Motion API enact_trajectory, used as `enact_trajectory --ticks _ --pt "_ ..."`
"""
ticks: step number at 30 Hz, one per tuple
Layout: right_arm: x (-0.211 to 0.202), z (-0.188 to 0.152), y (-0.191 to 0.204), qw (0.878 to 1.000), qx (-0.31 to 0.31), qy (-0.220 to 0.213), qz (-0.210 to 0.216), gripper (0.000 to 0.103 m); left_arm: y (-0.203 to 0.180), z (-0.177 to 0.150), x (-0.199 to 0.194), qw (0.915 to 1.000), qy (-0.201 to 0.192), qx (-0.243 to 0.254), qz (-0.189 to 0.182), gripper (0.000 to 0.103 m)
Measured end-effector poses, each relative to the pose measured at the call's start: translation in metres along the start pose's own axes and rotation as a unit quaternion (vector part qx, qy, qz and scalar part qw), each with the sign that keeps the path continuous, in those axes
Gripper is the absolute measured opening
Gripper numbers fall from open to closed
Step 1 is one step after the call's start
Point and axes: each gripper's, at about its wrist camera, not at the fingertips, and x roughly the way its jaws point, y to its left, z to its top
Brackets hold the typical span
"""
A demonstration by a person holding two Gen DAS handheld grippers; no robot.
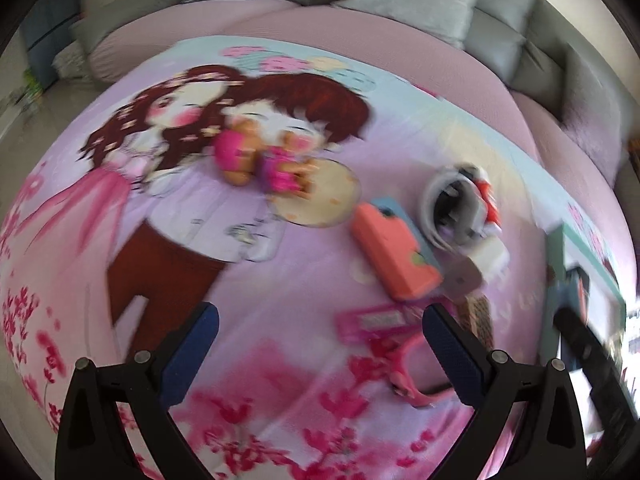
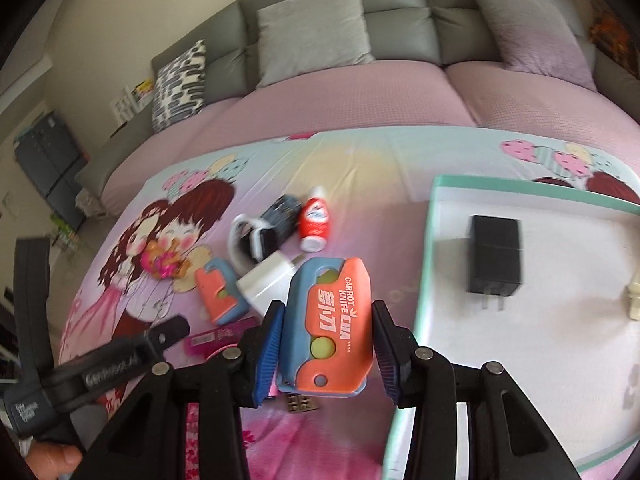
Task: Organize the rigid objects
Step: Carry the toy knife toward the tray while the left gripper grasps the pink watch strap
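My right gripper (image 2: 325,350) points steeply down over the printed bedsheet (image 2: 360,168), and it is clenched on the orange-and-blue carrot knife toy (image 2: 326,328): both blue pads press its long sides, the printed face turned up toward my camera. The toy hangs clear of the sheet, just left of the tray's near corner.

My left gripper (image 1: 320,352) also tilts down at the sheet, jaws spread wide with nothing between the pads (image 1: 188,356); only printed fabric shows in the gap. From the right wrist view I see that same gripper at the lower left, with a bit of the hand holding it at the frame's edge.

The teal-rimmed tray (image 2: 430,240) sits to the right on the bed. In it lies a black plug adapter (image 2: 496,256), prongs toward me, and a small cream-coloured piece (image 2: 632,298) at the right edge, too cut off to identify.

Outside the tray, a loose cluster lies on the sheet: a second orange-and-blue knife toy (image 1: 394,254), a white charger block (image 2: 266,280), a small red-and-white bottle (image 2: 314,220), a dark cylinder (image 2: 282,212) beside it, and a pink flat item (image 1: 374,322) near my left jaw.
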Motion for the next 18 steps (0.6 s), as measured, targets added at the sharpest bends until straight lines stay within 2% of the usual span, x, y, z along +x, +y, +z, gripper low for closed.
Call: enact_trajectory --ticks 3,8,16,18 --pt "-0.007 0.004 -0.014 1.0 0.013 -0.01 -0.014 0.046 -0.02 -0.007 0.001 0.9989 0.008 0.043 -0.019 0.102" --pt "-0.012 0.007 -0.031 0.999 0.034 -0.014 -0.025 0.046 -0.049 -0.02 0.011 0.993 0.03 0.114 -0.012 0.101" --pt "-0.015 0.008 -0.041 0.998 0.048 -0.014 -0.031 0.046 -0.066 -0.029 0.019 0.9867 0.042 0.157 0.003 0.101" --pt "-0.014 0.007 -0.041 0.998 0.049 -0.013 -0.031 0.046 -0.071 -0.033 0.021 0.9823 0.047 0.18 0.019 0.101"
